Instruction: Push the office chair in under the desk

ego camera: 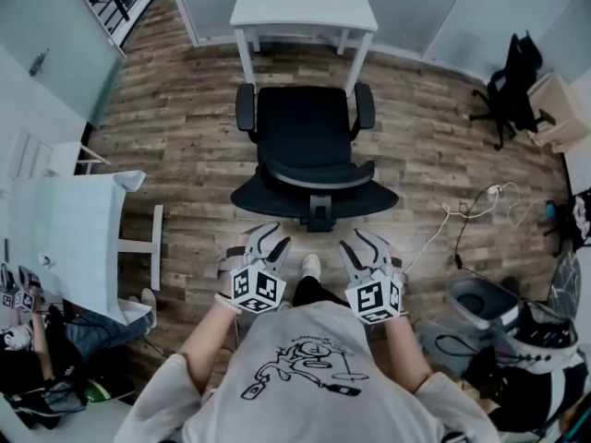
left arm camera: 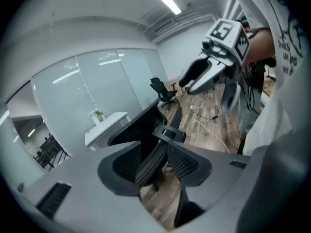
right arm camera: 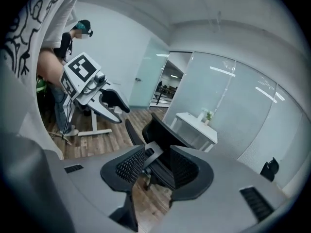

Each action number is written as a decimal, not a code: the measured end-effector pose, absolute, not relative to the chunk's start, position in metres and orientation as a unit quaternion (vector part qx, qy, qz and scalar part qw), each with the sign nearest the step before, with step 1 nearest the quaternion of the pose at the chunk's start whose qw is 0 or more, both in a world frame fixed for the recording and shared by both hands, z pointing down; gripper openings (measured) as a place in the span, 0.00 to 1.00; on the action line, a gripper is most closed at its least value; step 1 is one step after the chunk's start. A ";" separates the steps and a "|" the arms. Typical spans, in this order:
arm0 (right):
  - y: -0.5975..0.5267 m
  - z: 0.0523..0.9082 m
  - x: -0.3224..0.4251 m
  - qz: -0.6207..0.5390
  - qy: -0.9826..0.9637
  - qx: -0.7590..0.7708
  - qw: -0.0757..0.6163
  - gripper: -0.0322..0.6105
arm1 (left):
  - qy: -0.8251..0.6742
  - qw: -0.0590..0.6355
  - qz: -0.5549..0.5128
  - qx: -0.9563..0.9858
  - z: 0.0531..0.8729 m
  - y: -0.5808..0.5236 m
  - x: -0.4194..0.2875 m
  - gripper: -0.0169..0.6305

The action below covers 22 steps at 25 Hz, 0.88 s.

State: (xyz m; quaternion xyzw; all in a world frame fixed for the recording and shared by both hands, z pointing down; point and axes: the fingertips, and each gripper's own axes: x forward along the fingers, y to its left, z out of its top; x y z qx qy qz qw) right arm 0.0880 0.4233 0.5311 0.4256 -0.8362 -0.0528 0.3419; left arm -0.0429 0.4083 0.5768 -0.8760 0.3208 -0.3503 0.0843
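Office chair (ego camera: pixel 309 141) is sitting on the wood floor (ego camera: pixel 175 155) right in front of the white desk (ego camera: pixel 303 7), seat toward the desk and backrest facing the person, not tucked under. Behind the backrest, the left gripper (ego camera: pixel 266 244) and right gripper (ego camera: pixel 367 247) are hovering side by side, both jaws standing apart, gripping nothing, clear of the chair.

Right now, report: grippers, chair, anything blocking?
Left gripper and right gripper open, empty, short of the backrest. Office chair facing desk, not yet under. Nothing seen between them.
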 end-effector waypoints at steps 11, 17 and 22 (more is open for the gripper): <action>0.372 0.658 0.167 -0.038 -0.777 0.362 0.513 0.45 | 0.280 0.126 -0.553 -0.775 0.704 0.353 -0.085 0.39; 0.356 0.699 0.180 -0.049 -0.768 0.324 0.551 0.48 | 0.271 0.131 -0.594 -0.746 0.731 0.339 -0.087 0.39; 0.343 0.713 0.187 -0.057 -0.766 0.314 0.558 0.47 | 0.275 0.128 -0.619 -0.725 0.738 0.325 -0.092 0.37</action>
